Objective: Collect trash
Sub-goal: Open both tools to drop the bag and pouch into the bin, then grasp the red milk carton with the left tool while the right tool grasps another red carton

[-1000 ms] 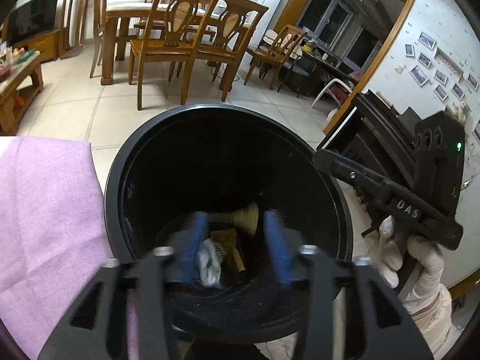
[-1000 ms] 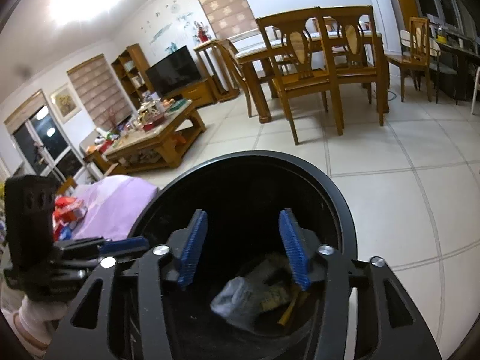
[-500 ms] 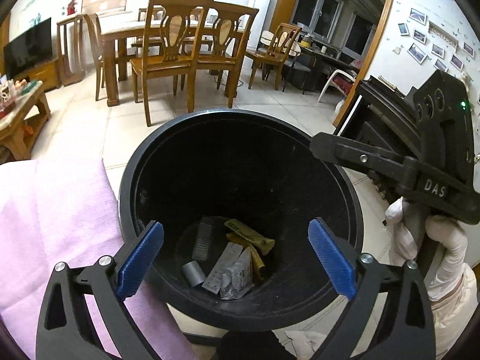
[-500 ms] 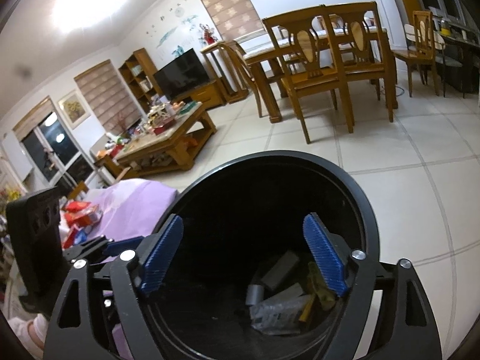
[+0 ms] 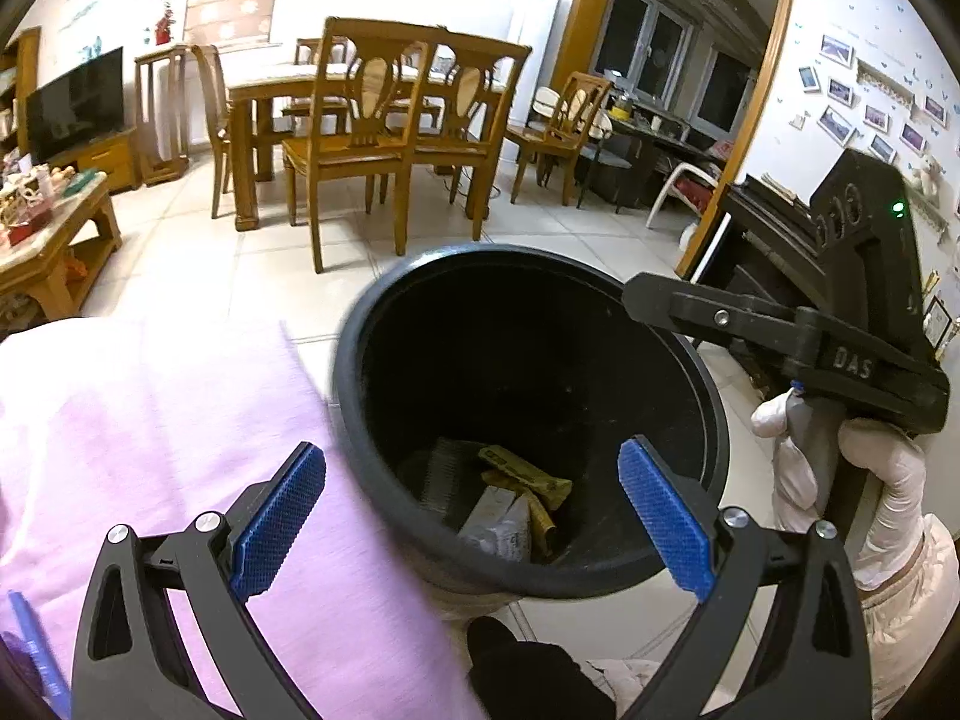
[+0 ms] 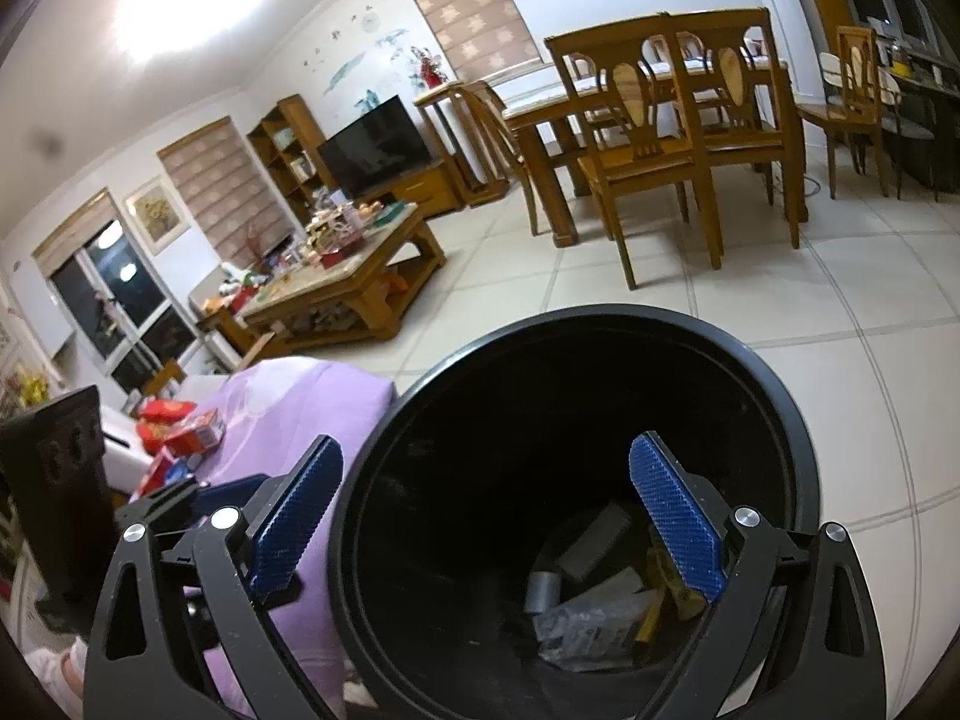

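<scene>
Nearest, the left gripper (image 5: 471, 522) stands wide apart and holds nothing, while the right gripper (image 6: 486, 516) is spreading its jaws, nothing between them. Just beyond both, crumpled wrappers and packets (image 6: 591, 612) lie at the bottom of the round black plastic bin (image 5: 354, 372), beside a pink cloth-covered surface (image 5: 150, 420). Farther off stand wooden dining chairs (image 5: 366, 138).

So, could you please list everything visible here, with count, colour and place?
bin: one, black, on floor beside cloth
wrappers: several, yellow and grey, at bin bottom
cloth: one, pink-purple, left of bin
snack packets: a few, red, on the cloth's far end
dining chairs: several, wooden, at table behind
coffee table: one, wooden, cluttered
television: one, black, by wall
left hand-held gripper: empty, wide open over bin
right hand-held gripper: empty, jaws opening
gloved hand: white
</scene>
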Demonstrator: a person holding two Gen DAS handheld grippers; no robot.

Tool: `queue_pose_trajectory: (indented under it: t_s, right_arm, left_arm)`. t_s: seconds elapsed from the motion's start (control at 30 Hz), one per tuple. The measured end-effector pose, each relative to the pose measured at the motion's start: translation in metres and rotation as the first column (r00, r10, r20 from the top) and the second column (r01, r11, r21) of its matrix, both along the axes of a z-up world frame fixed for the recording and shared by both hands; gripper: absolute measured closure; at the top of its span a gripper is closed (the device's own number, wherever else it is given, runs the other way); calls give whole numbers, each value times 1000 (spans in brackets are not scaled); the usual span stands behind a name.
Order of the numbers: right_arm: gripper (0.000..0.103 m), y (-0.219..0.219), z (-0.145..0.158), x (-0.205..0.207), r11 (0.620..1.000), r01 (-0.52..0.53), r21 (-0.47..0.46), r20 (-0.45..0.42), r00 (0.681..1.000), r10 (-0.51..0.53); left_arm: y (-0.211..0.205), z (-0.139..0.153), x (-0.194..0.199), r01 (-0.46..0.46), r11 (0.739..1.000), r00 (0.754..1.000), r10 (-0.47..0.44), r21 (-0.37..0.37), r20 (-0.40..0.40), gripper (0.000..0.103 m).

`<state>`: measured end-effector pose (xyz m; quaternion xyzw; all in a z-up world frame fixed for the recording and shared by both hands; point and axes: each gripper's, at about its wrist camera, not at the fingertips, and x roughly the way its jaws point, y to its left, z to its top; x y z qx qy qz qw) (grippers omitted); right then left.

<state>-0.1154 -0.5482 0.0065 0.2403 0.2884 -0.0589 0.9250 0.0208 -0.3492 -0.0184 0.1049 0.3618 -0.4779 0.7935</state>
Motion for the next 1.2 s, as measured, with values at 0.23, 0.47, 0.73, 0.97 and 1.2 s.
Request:
queue_pose_trajectory:
  t_s: [0.23, 0.47, 0.73, 0.97, 1.2]
  right_arm:
    - [7, 49, 9, 36, 997, -81, -22, -1, 997, 81]
    - [7, 126, 18, 85, 977, -209, -41, -1, 978, 209]
    - [6, 210, 20, 141, 945, -325, -50, -23, 946, 324]
    - [6, 274, 15, 188, 913, -404, -56, -66, 914, 401]
    - [6, 327, 6, 236, 882, -469, -40, -104, 880, 464]
  left_arm:
    - [68, 11, 22, -99, 994, 995, 99, -48, 5, 6]
    - [148, 19, 45, -225, 972, 974, 227, -67, 23, 6]
    - [238, 17, 73, -383, 921, 923, 384, -78, 6, 6]
    - [294, 18, 98, -495, 868, 866, 497, -47, 50, 6]
    - [346, 7, 141, -596, 802, 800, 588, 41, 119, 6]
